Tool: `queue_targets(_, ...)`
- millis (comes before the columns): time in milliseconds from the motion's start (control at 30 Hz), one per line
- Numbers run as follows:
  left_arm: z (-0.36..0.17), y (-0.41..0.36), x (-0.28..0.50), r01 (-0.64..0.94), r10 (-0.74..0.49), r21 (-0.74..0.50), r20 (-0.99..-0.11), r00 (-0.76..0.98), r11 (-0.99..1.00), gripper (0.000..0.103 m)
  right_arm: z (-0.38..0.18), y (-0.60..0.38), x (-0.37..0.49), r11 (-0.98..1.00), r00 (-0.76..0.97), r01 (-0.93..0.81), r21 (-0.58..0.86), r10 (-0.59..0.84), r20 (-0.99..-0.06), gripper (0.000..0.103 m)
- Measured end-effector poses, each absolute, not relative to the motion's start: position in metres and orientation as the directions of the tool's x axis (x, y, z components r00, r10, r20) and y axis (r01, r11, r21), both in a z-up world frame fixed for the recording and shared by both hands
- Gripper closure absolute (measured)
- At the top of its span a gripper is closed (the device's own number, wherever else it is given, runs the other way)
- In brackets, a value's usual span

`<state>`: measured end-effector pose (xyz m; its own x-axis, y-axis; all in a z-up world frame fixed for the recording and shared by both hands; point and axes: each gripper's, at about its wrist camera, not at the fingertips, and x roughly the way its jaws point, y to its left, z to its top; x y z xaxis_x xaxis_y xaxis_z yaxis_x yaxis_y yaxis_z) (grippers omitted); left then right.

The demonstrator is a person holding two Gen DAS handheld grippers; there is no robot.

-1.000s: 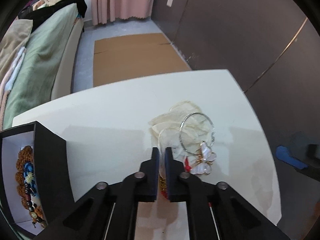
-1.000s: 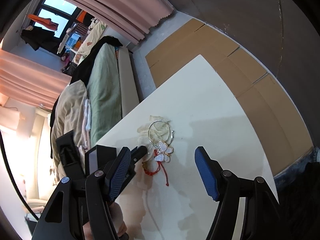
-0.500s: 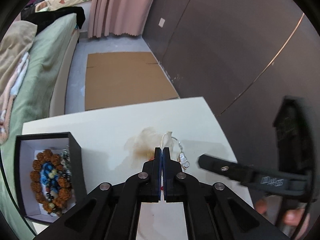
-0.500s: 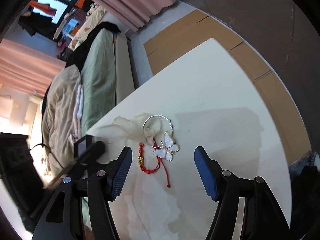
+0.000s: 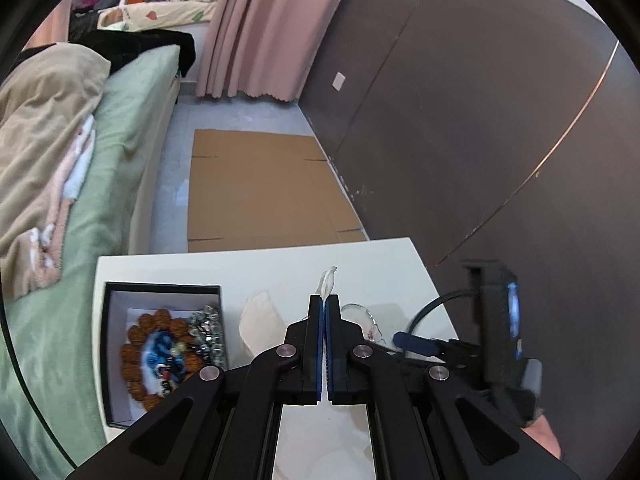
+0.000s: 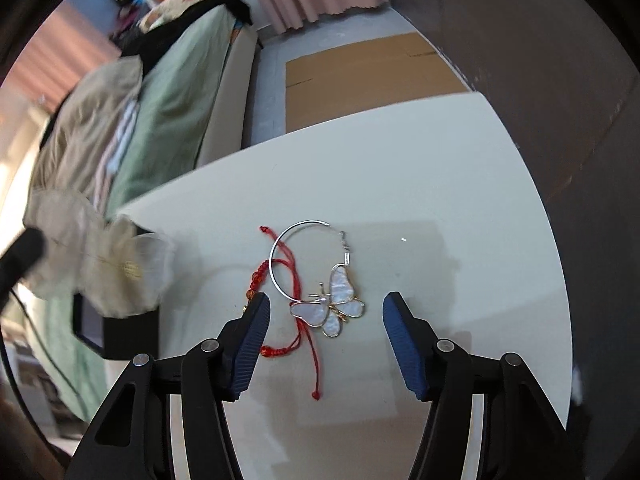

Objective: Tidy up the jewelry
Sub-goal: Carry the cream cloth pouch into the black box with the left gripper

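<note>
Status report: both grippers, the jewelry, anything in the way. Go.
Left gripper shut on sheer pouch, lifted by jewelry box. Right gripper open over butterfly hoop and red bracelet. Nothing blocking.

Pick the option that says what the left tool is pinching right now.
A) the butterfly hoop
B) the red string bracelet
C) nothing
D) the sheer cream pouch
D: the left tool is shut on the sheer cream pouch, lifted off the table, while the red string bracelet and butterfly hoop lie there.
</note>
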<state>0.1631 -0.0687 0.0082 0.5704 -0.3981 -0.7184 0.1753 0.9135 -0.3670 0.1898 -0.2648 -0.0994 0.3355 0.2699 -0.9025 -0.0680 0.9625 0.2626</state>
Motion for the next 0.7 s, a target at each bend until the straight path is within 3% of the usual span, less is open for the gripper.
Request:
queue_targets(167, 0.017, -0.049, 0.157, 0.148, -0.388, -0.377, -0.708, 0.590, 0.914, 0.103, -0.103, -0.243, 0.189, 0.988, 0.358, -0.125, 0.095, 0.134, -0.924, 0.046)
queue_targets(233, 0.021, -0.042, 0.155, 0.134, -0.381, -0.381, -0.705, 0.598, 0.915, 0.103, -0.102, -0.236, 0.189, 0.989, 0.371, -0.144, 0.034, 0.086, -0.925, 0.060)
queue_targets(267, 0.022, -0.039, 0.154, 0.129, -0.380, -0.384, -0.703, 0.601, 0.914, 0.103, -0.102, -0.233, 0.188, 0.987, 0.373, -0.158, 0.009, 0.068, -0.925, 0.060)
queue_targets(433, 0.027, -0.029, 0.148, 0.123, -0.377, -0.388, -0.693, 0.615, 0.914, 0.103, -0.095, -0.239, 0.185, 0.984, 0.372, -0.172, 0.041, 0.103, -0.922, 0.063)
queue_targets(700, 0.027, -0.011, 0.136, 0.114, -0.379, -0.398, -0.691, 0.616, 0.910, 0.103, -0.074, -0.257, 0.166, 0.966, 0.412, -0.102, 0.236, 0.257, -0.874, 0.063)
